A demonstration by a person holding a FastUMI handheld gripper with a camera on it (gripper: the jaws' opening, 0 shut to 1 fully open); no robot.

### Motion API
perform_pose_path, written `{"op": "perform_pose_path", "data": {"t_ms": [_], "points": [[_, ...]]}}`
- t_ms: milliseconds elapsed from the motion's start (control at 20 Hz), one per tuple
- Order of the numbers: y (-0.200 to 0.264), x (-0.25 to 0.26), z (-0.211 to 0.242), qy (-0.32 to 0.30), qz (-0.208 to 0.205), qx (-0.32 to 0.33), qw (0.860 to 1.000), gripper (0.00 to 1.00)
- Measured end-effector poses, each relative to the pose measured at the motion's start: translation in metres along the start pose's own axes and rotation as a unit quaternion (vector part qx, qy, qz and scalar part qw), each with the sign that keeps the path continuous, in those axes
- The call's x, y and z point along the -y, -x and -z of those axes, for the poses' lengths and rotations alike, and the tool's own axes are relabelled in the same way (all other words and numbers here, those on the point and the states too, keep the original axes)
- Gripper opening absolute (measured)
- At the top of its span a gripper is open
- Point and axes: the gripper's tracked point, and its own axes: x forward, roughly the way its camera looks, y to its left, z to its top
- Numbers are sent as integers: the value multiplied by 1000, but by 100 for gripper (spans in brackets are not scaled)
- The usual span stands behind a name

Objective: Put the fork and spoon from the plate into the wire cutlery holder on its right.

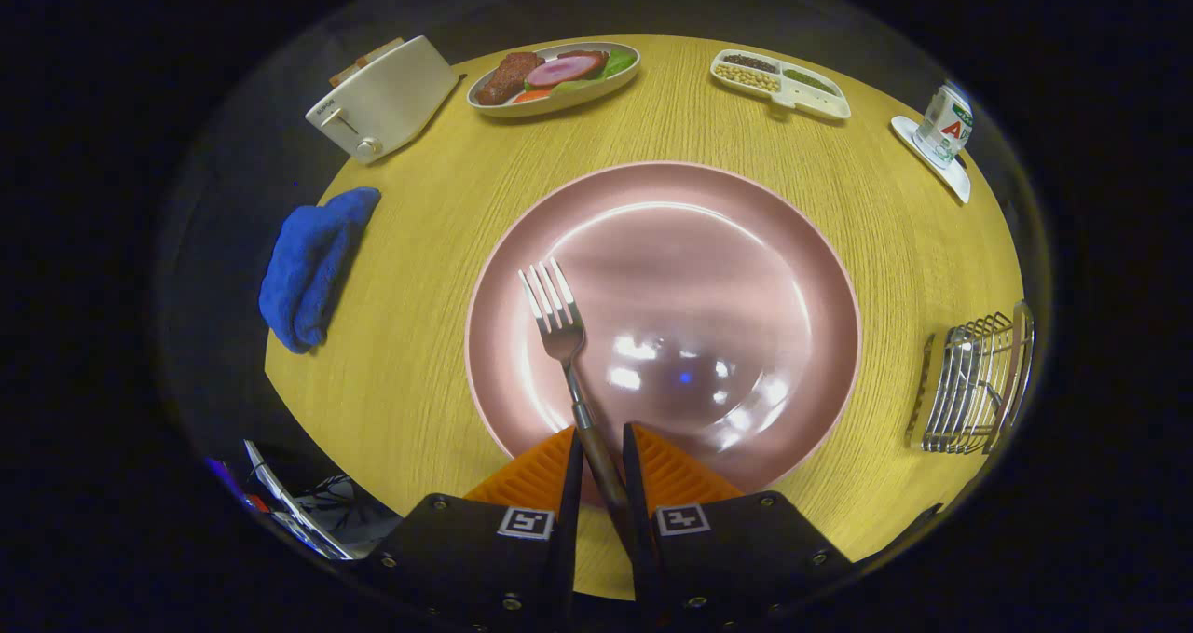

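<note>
The fork (562, 327) lies on the plate (802, 241), tines pointing away, its dark handle running back between the fingers of the gripper (602, 456). The fingers sit close on either side of the handle; whether both press on it I cannot tell. No spoon is visible on the plate. The wire holder (974, 386) stands on the tabletop (419, 335) well to the right of the plate. The grip looks to be near the handle's end, so the heavy tines could pivot downward on lifting, or the fork could slip and clatter onto the plate. Swinging right, the tines might catch the holder's wires.
</note>
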Motion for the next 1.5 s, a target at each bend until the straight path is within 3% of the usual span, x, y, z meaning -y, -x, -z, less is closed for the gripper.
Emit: {"op": "perform_pose_path", "data": {"t_ms": [50,100,500,800,1150,1500], "points": [[13,3,-2,-6,11,0,1000,13],[7,0,3,-9,8,-13,1000,7],[39,3,-11,-47,-18,0,999,6],[100,39,-8,-61,-17,-11,998,6],[173,130,13,-93,27,-39,995,6],[204,191,55,-85,58,-126,987,6]]}}
